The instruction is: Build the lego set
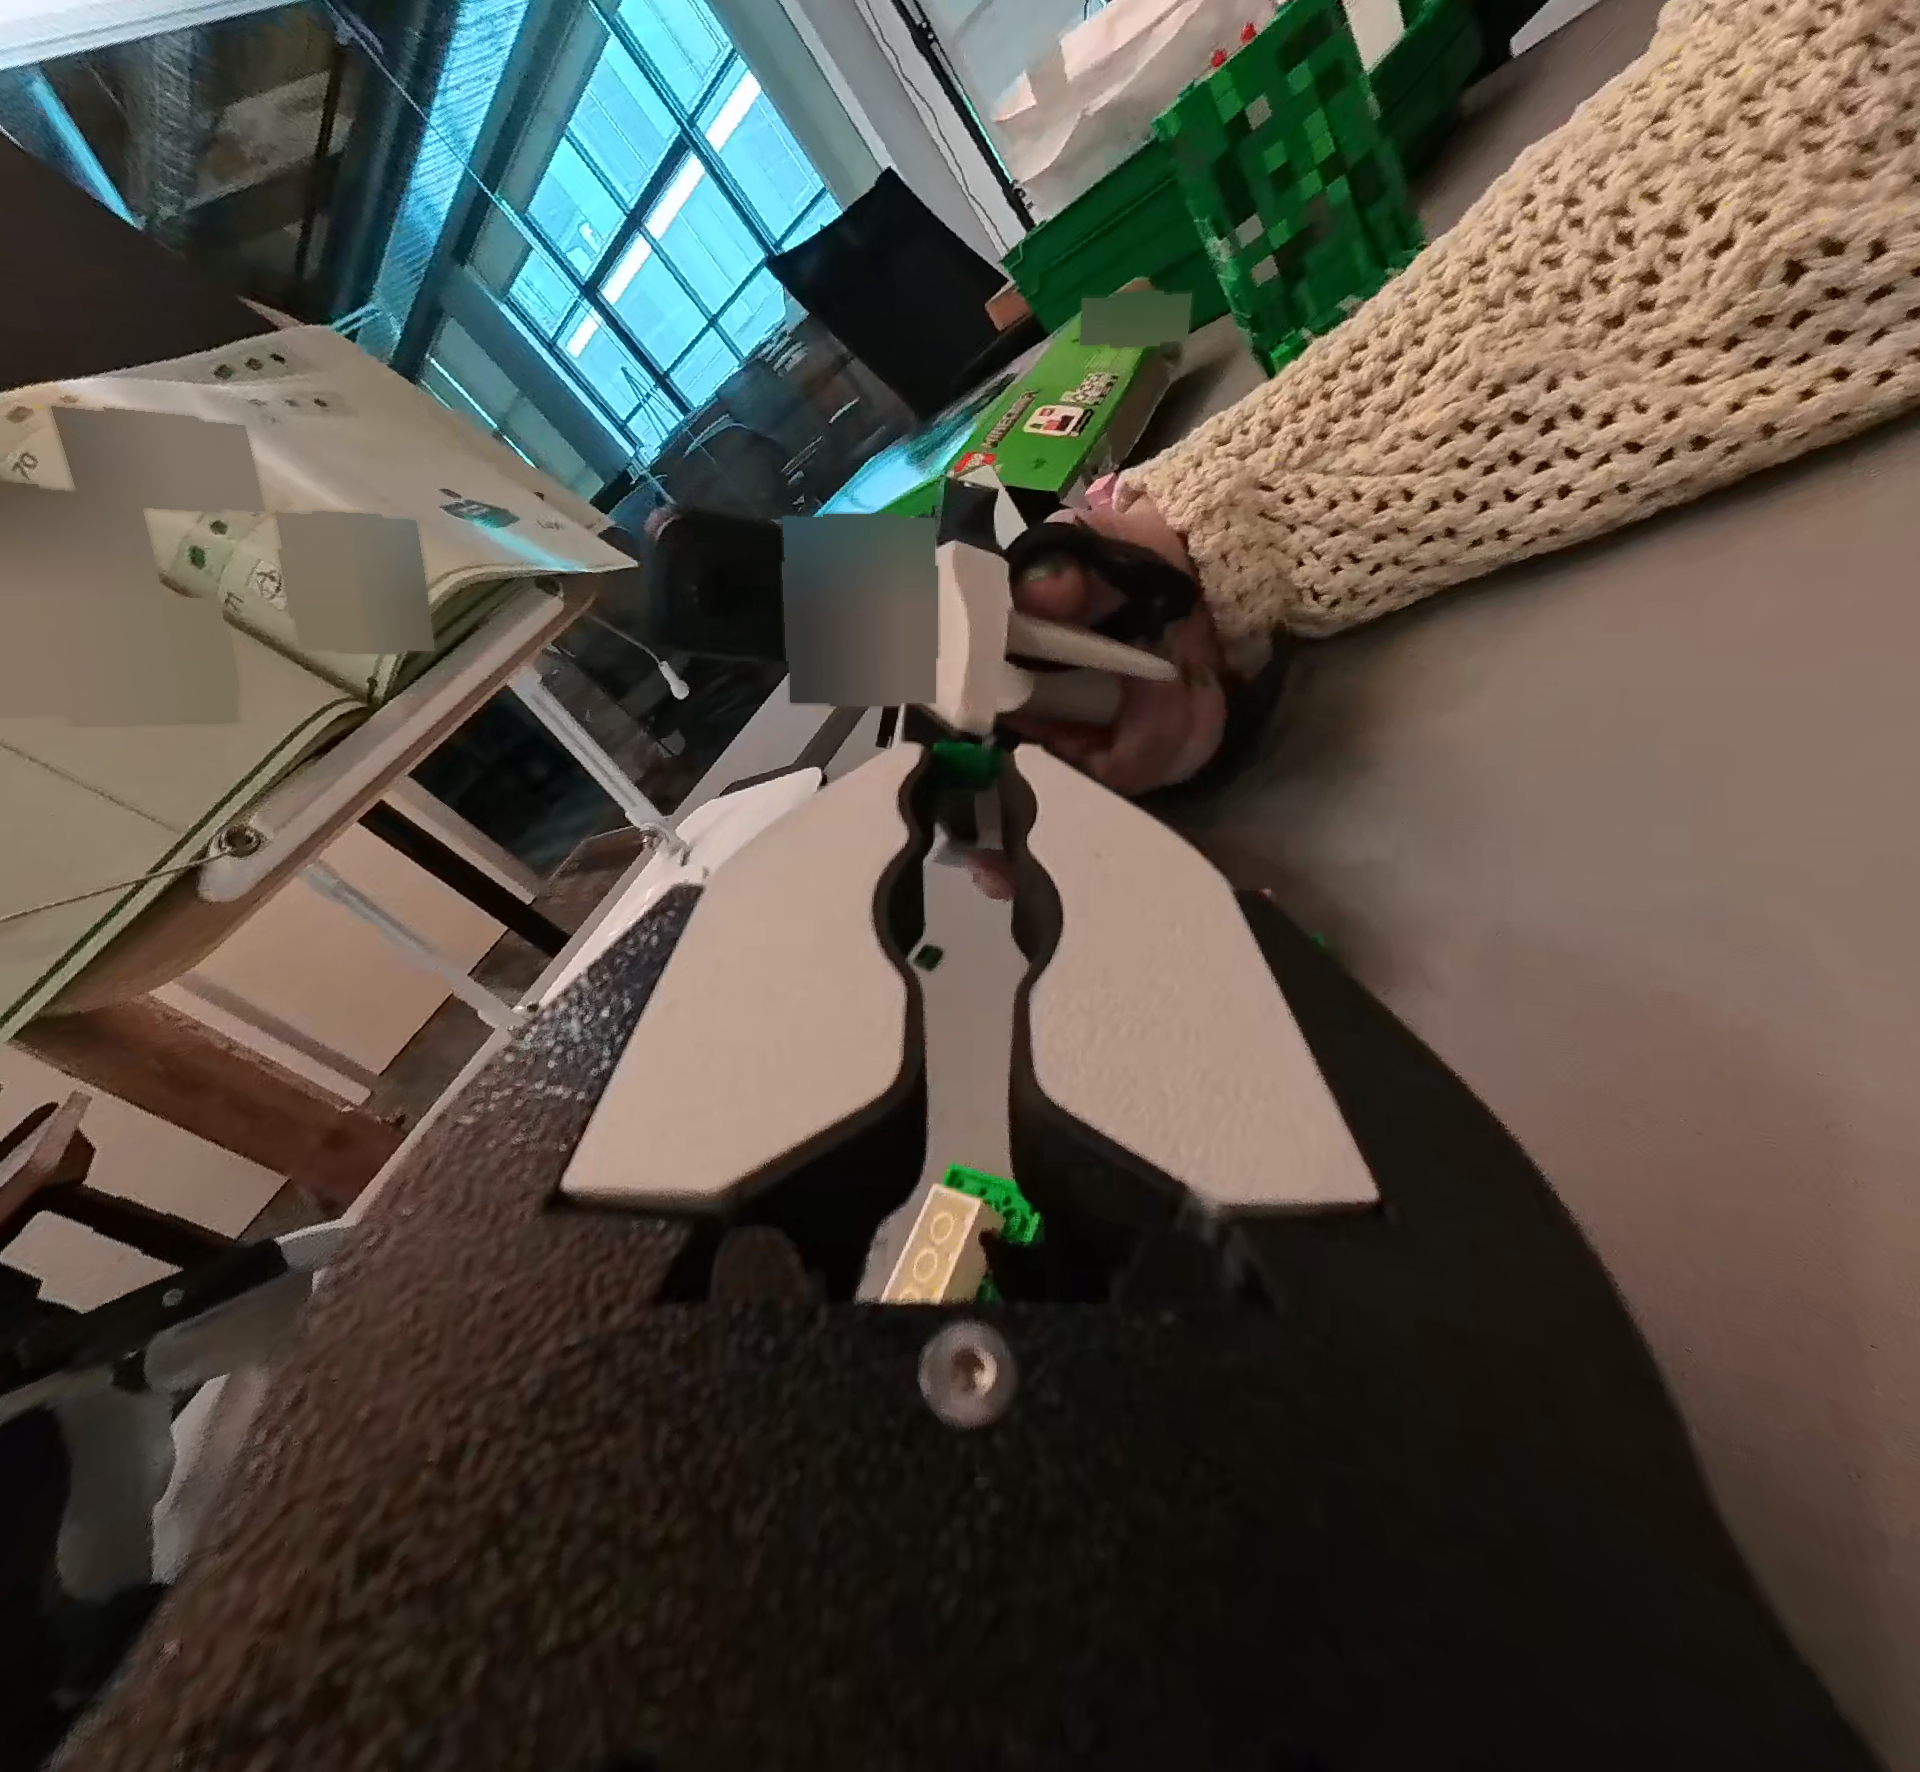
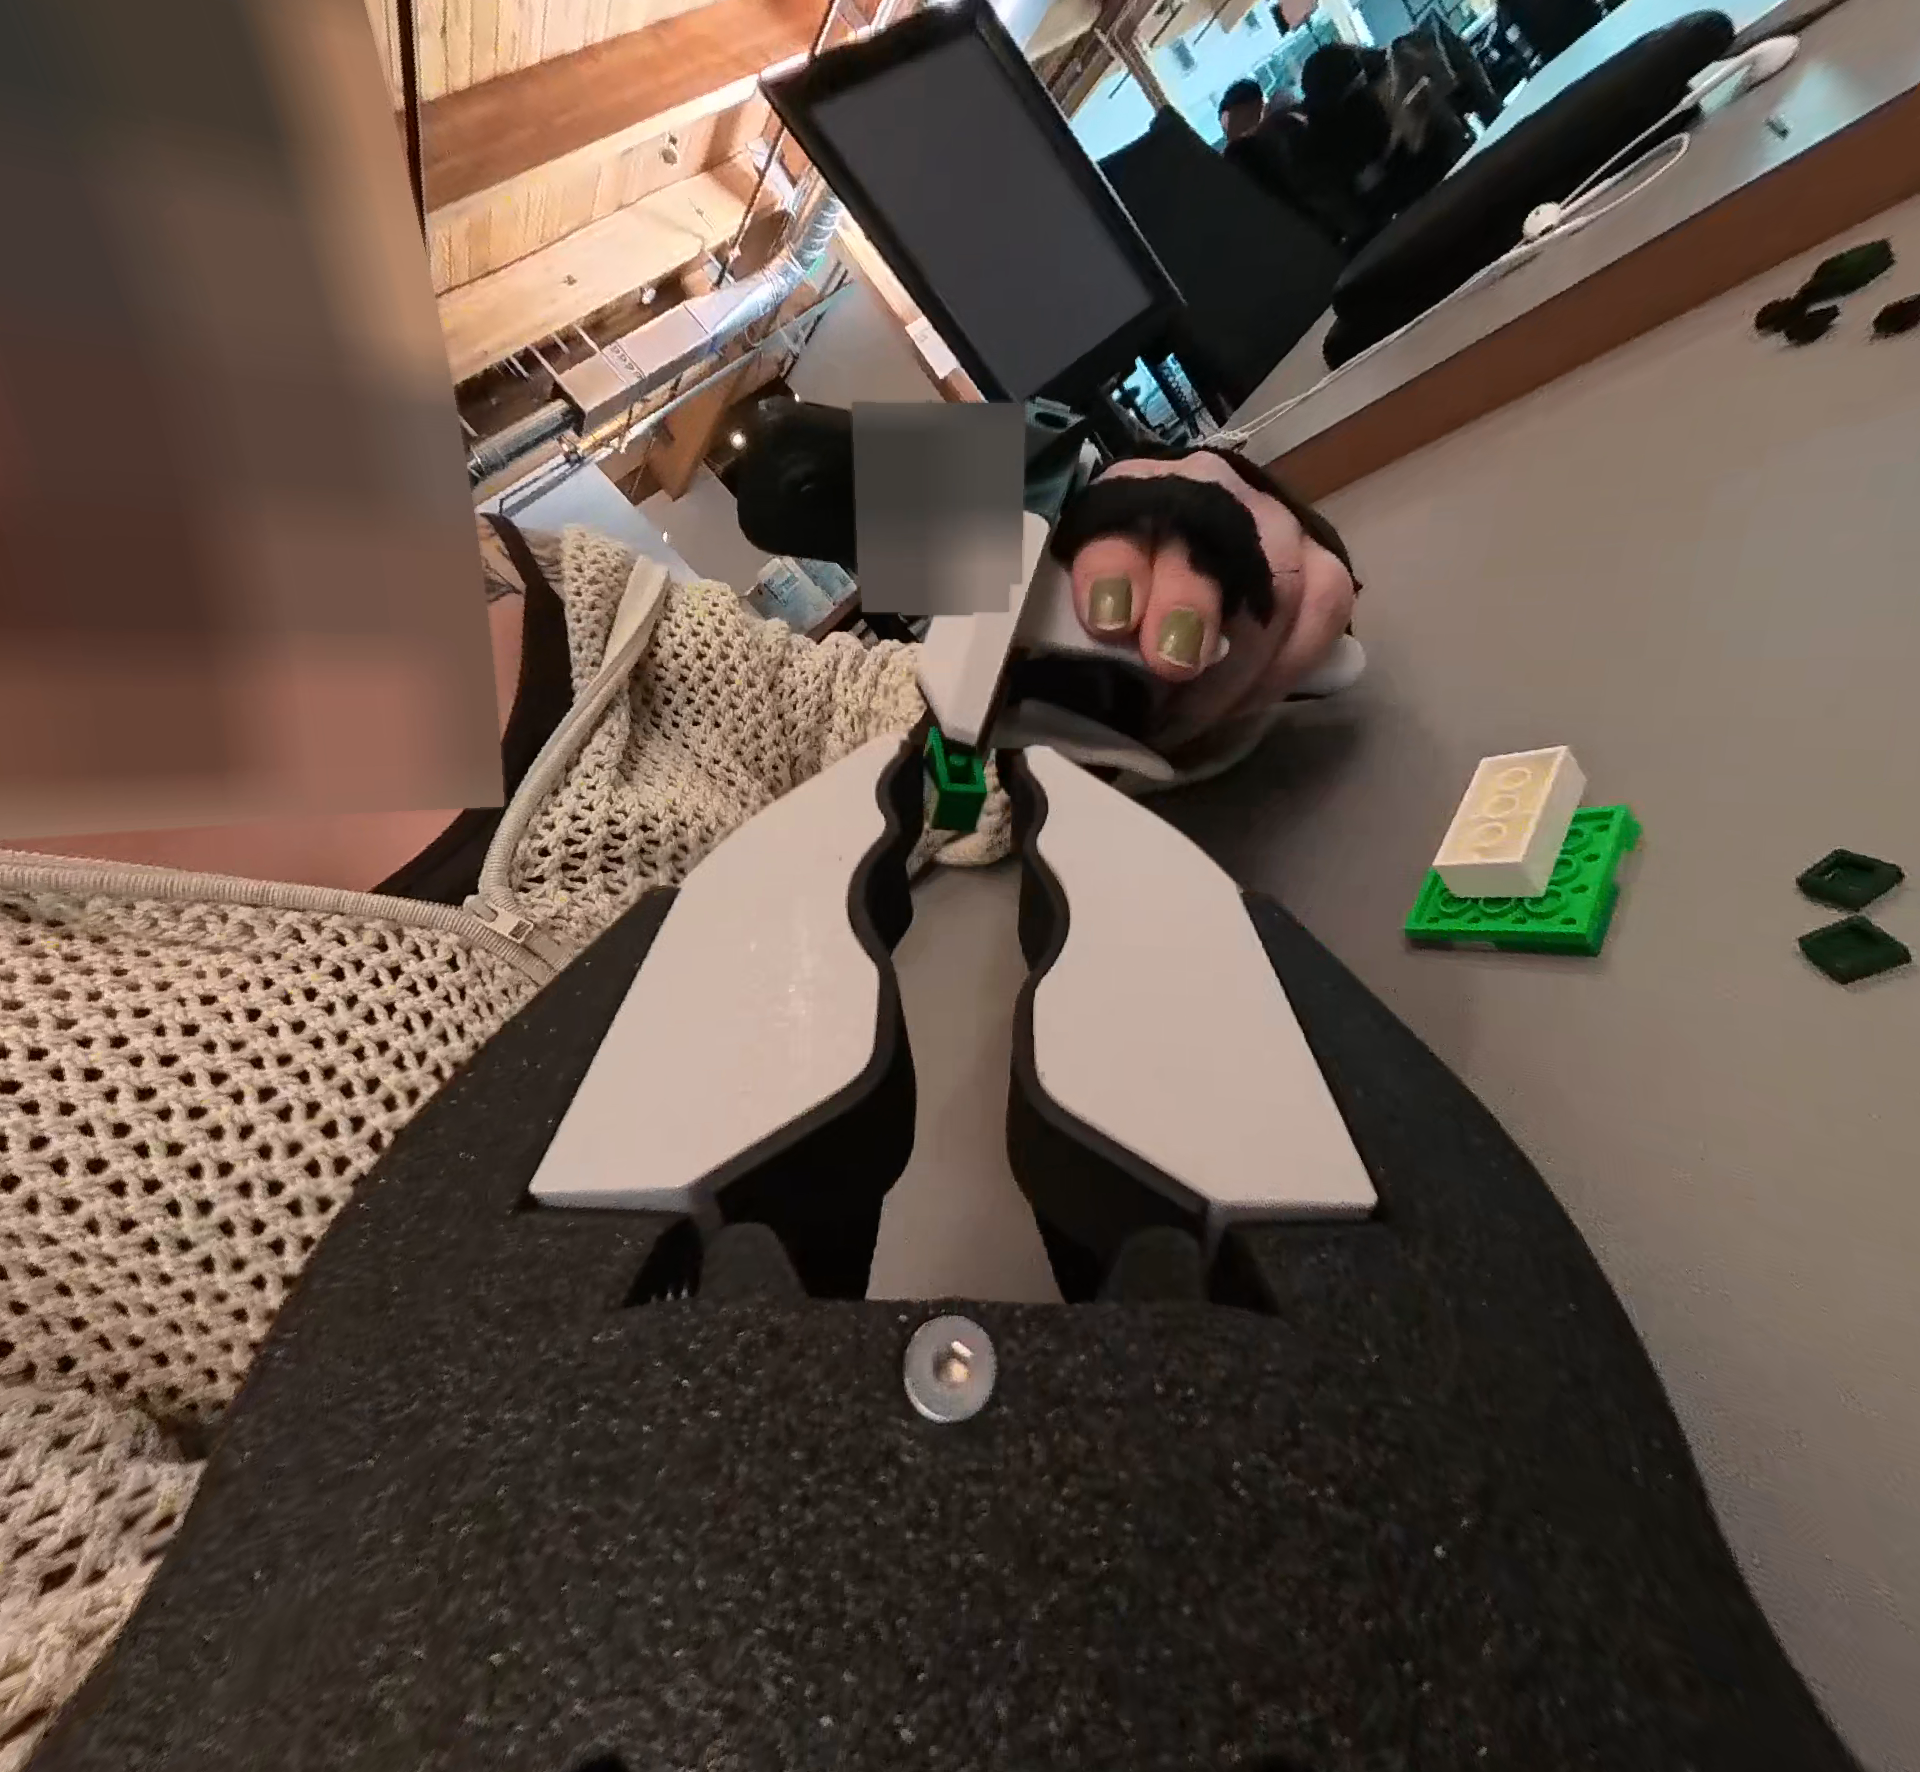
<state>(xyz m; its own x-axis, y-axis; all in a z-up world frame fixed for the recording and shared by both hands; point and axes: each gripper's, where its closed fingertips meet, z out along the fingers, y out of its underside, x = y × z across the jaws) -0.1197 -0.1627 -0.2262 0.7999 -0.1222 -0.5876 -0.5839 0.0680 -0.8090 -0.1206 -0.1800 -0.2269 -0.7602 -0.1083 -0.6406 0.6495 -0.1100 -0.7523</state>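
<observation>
Claws: I see both grippers, left and right, meeting tip to tip, pinching one small green lego brick.
Around: white brick on bright green plate lies right, beside dark green tiles.
Left view only: green blocky lego build, open instruction booklet.

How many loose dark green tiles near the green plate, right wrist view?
2: one dark green tile right of the green plate, the other tile just below it. Blurry dark bits at the table's far edge can't be identified.

We see a cream brick on a bright green plate, two dark green tiles beside that plate, and a cream open-knit sleeve.
</observation>
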